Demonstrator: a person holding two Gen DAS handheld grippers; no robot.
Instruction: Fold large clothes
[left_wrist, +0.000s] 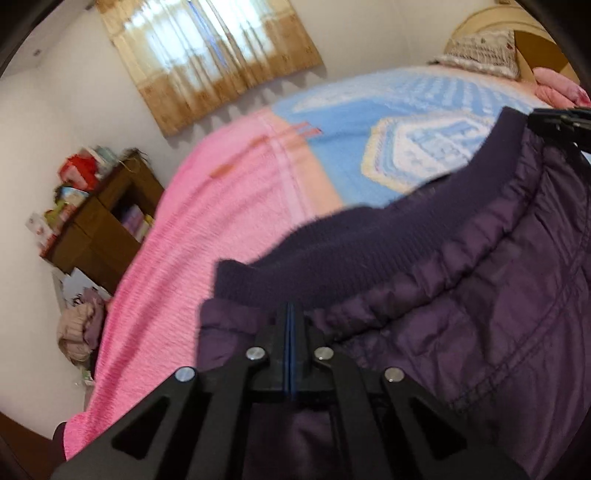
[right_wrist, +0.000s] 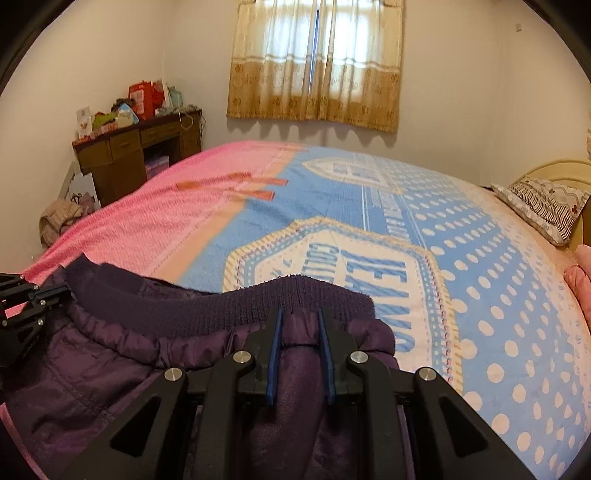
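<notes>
bed (right_wrist: 369, 206), purple jacket (right_wrist: 92, 369) hem crosswise

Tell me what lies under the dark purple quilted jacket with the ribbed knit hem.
The purple quilted jacket hangs over the pink and blue patterned bedspread, gripped by the left gripper and right gripper. What the bedspread looks like directly beneath it is covered.

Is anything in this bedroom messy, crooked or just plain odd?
A little. By the wall, a bundle of clothes lies in a heap beside the wooden desk, whose top is crowded with boxes and bags. The purple jacket hangs bunched between the left gripper and the right gripper, not yet folded. Nothing looks damaged.
</notes>
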